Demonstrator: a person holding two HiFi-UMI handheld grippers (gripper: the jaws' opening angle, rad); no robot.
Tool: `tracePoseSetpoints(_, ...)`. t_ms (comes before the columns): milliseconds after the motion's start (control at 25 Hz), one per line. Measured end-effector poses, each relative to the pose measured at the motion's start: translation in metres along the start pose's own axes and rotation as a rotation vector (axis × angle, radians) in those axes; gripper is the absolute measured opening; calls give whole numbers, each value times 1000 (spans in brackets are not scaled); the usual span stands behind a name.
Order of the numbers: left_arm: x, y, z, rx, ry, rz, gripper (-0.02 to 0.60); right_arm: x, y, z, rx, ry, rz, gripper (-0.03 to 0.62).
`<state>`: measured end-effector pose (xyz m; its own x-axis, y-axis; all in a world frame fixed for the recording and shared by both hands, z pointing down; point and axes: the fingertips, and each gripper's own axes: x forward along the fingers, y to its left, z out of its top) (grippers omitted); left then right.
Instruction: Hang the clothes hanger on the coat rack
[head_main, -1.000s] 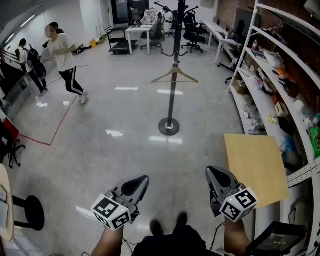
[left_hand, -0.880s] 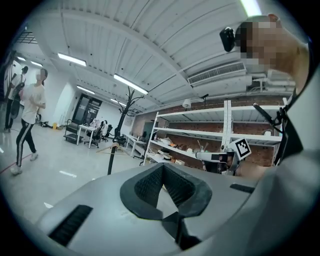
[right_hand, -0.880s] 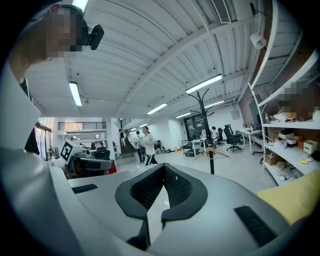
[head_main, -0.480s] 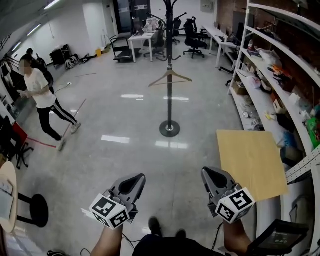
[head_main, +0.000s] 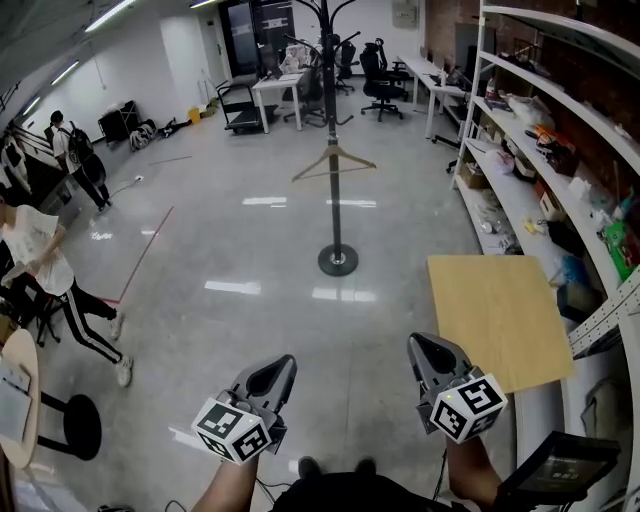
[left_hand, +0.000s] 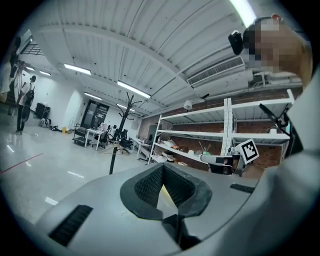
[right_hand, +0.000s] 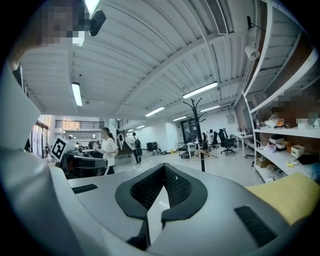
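One clothes hanger (head_main: 334, 161) is in view. It is pale wood, two sloping arms meeting at a peak, with a thin hook rising from the peak. No lower bar can be made out. It sits against the pole of the coat rack (head_main: 335, 215) at about mid-height, roughly level, with one arm to each side of the pole. What it hangs from cannot be made out.

The coat rack is black, a slim upright pole on a round base on the grey glossy floor (head_main: 230, 240). Curved hooks branch from its top at the upper edge of the head view.

Left gripper (head_main: 268, 378): jaws together, nothing between them. It is low in the head view, well apart from the hanger and rack.

Right gripper (head_main: 432, 357): jaws together, nothing between them. It is level with the left gripper and equally far from the rack. Both point roughly towards the rack across open floor.

A tan board (head_main: 500, 318) lies just beside the right gripper, at the foot of the white shelving (head_main: 560, 150). A person (head_main: 45, 270) is at the left edge of the floor. A black stool (head_main: 70, 425) stands near the lower left corner.
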<state>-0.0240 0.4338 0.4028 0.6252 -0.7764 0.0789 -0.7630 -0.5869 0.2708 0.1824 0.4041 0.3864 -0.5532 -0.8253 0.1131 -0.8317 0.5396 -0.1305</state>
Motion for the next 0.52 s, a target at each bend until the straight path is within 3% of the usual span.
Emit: tracePoseSetpoints(520, -46, 15, 10, 45, -9, -19, -2, -1, 38, 5, -36, -19, -38, 6)
